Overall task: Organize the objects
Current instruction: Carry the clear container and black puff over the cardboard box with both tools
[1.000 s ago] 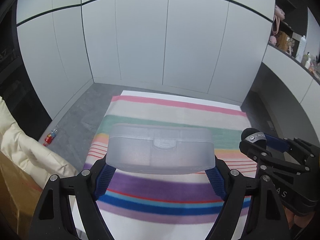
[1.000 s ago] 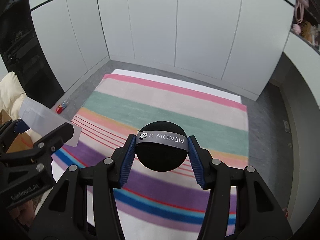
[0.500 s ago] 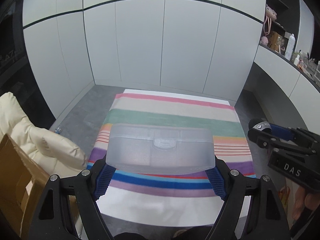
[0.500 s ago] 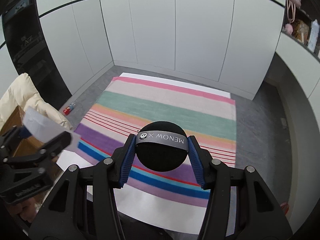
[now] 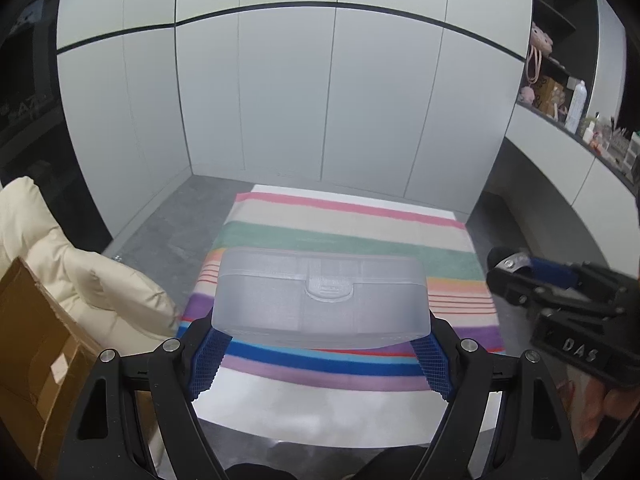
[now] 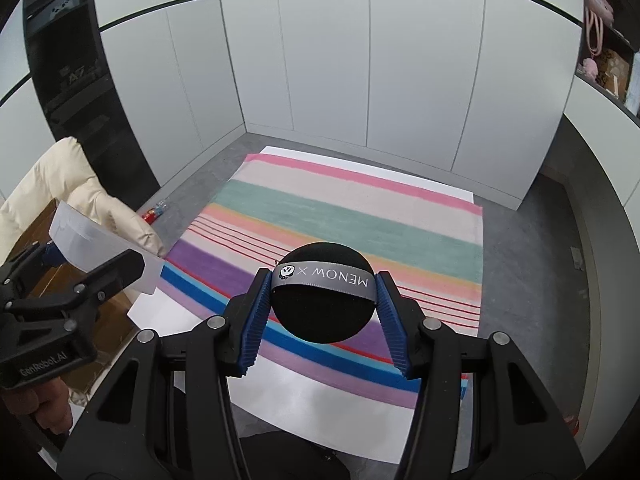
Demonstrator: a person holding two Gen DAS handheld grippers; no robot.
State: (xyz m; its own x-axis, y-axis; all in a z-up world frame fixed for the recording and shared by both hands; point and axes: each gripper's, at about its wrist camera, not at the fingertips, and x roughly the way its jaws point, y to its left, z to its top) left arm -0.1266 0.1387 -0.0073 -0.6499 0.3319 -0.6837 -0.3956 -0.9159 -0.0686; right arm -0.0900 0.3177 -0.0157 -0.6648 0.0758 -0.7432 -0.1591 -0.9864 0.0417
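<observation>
A frosted clear plastic box with a front latch hangs in the air, lid closed, and my left gripper is shut on its two ends. From the right wrist view the same box shows at the left edge. My right gripper is shut on a round black powder puff with a grey ribbon band printed with letters. In the left wrist view the puff and the right gripper show at the right. Both grippers hang high over a striped rug.
White cabinet doors close off the far side. A cream padded jacket lies over a brown cardboard box at the left. A small red bottle lies on the grey floor. Shelves with bottles and bags run along the right.
Both grippers have drawn back and risen from the rug with their loads, so more rug, floor and the jacket come into view. Neither grip has changed.
</observation>
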